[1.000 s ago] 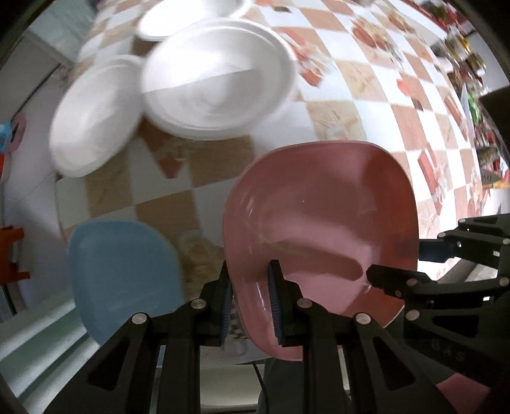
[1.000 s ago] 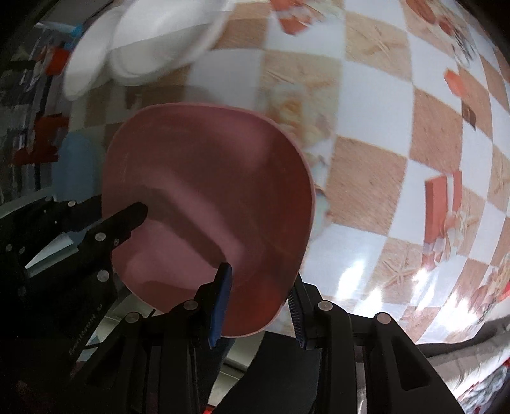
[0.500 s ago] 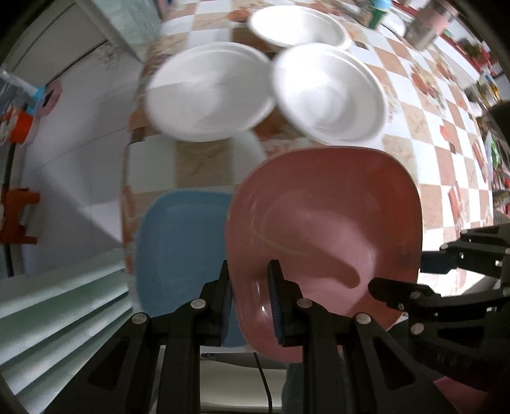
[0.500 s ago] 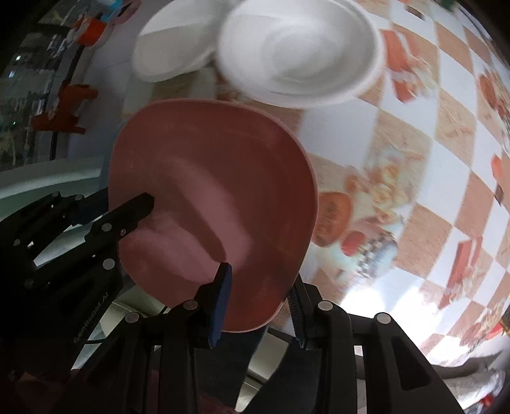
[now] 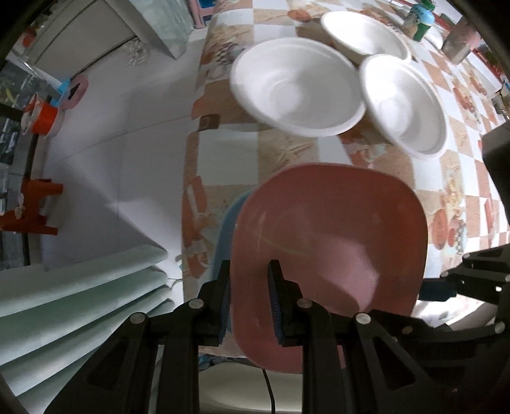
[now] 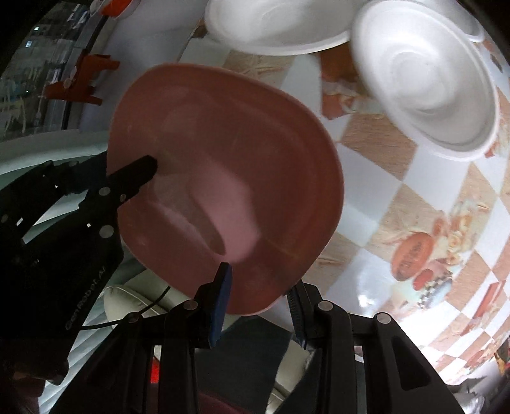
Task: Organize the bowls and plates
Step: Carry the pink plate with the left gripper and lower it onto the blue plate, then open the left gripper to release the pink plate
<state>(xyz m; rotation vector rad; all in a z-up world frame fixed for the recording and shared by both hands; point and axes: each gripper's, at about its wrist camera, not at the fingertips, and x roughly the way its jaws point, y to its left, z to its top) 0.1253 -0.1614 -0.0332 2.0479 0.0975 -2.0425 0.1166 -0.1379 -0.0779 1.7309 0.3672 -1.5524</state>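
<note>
A pink square plate (image 5: 334,248) hangs over the near-left corner of the checked table. It is held from two sides. My left gripper (image 5: 248,286) is shut on its left rim. My right gripper (image 6: 259,293) is shut on its near rim in the right wrist view, where the pink plate (image 6: 229,184) fills the middle. The left gripper (image 6: 134,175) shows there on the plate's left edge. A blue plate (image 5: 228,223) lies under the pink one, only a sliver showing. Three white bowls (image 5: 296,86) (image 5: 404,102) (image 5: 363,35) stand farther back.
The table's left edge (image 5: 188,178) drops to a white tiled floor with an orange stool (image 5: 32,207). Pale green folds (image 5: 79,293) hang at the lower left. A green bottle (image 5: 422,22) and a tin (image 5: 459,44) stand at the far right.
Both grippers carried the pink plate toward the table's near-left corner. It now covers most of the blue plate, which lay clear of it a second ago. Neither grip has changed.
</note>
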